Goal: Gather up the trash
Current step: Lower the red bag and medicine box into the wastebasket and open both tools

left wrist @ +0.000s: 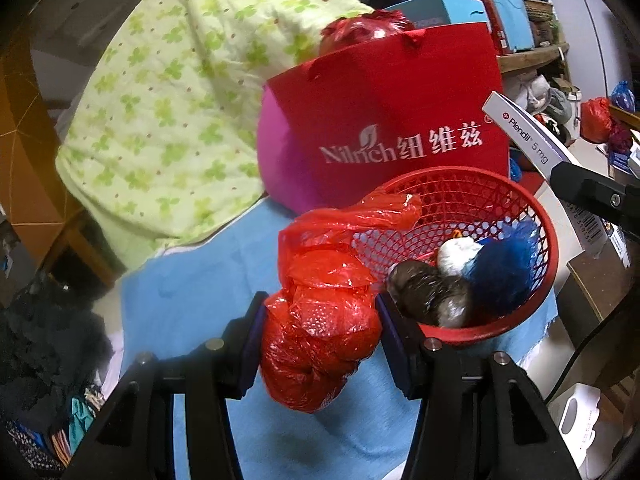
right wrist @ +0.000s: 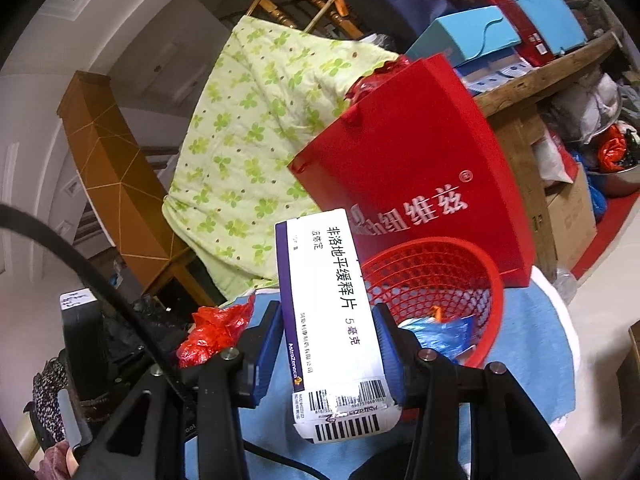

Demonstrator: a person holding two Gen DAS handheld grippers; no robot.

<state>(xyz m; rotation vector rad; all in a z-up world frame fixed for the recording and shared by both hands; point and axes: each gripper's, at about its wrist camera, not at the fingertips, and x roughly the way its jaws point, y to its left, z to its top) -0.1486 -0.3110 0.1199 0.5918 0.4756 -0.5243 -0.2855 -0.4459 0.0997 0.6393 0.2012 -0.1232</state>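
Left wrist view first: the left gripper (left wrist: 320, 336) has its jaws partway closed, clamped on a crumpled red plastic bag (left wrist: 320, 320), pads pressing it from both sides, so it's def held, not just sitting between them. The red mesh basket (left wrist: 548, 248) is just to the right of and a bit beyond the jaws, its near rim practically touching the right pad, so the drop is a short swing to the right and fwd. Basket already has a blue bag (left wrist: 504, 272), a white wad (left wrist: 456, 252) and a brownish lump (left wrist: 432, 292) in it. It stands on a blue cloth (left wrist: 192, 304), with a red gift bag (left wrist: 384, 128) right behind. The medicine box (left wrist: 528, 136) pokes in from the upper right, over the basket's far-right rim, carried by the other gripper. Right wrist view: the right gripper (right wrist: 328, 344) is also partly closed, squeezing the medicine box (right wrist: 328, 300) across its narrow width, long axis running straight out along the fingers, barcode end nearest the cam. Basket (right wrist: 492, 292) sits ahead and to the right, box tip about level w/ its near-left rim. Which hand is closer is hard to call thru the fisheye, but imo the left one, since its bag already overhangs the rim. Red bag (right wrist: 216, 328) shows at the left there too.
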